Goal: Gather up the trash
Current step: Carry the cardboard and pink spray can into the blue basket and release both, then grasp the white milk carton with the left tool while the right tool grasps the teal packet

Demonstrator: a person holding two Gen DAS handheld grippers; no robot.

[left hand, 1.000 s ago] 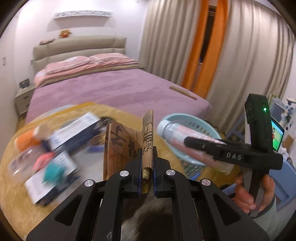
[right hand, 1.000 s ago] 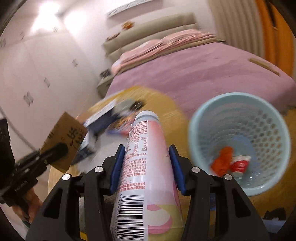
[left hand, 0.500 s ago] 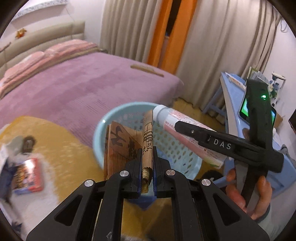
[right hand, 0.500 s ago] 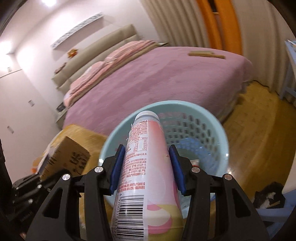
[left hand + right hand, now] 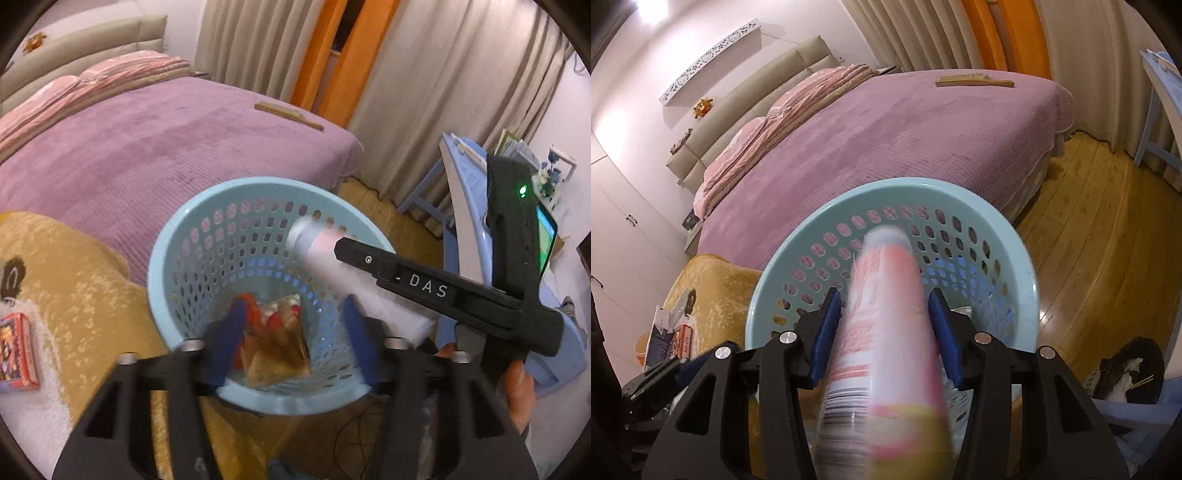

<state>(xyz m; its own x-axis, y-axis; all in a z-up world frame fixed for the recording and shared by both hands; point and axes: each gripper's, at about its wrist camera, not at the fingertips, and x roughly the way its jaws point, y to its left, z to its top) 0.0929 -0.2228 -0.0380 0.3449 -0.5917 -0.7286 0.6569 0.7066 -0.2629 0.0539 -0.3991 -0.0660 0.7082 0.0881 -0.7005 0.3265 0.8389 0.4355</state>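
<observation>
A pale blue perforated basket (image 5: 192, 236) stands on the floor beside the bed; it also shows in the right wrist view (image 5: 1008, 236). My left gripper (image 5: 295, 339) is open above its rim, and the brown cardboard piece (image 5: 280, 350) lies inside the basket among red scraps. My right gripper (image 5: 882, 332) has its jaws spread over the basket, and the pink-and-white bottle (image 5: 886, 325) between them is blurred, sliding forward. The same bottle (image 5: 321, 247) shows in the left wrist view next to the right gripper's finger.
A purple bed (image 5: 147, 147) with a wooden brush (image 5: 975, 81) lies behind the basket. A yellow-covered table (image 5: 74, 280) with a red packet (image 5: 14, 350) is at the left. A blue stool (image 5: 461, 206) stands at the right on the wooden floor (image 5: 1100, 229).
Both grippers moved over the basket and opened. The cardboard dropped from the left gripper into the basket. The bottle is loose and slipping from the right gripper.
</observation>
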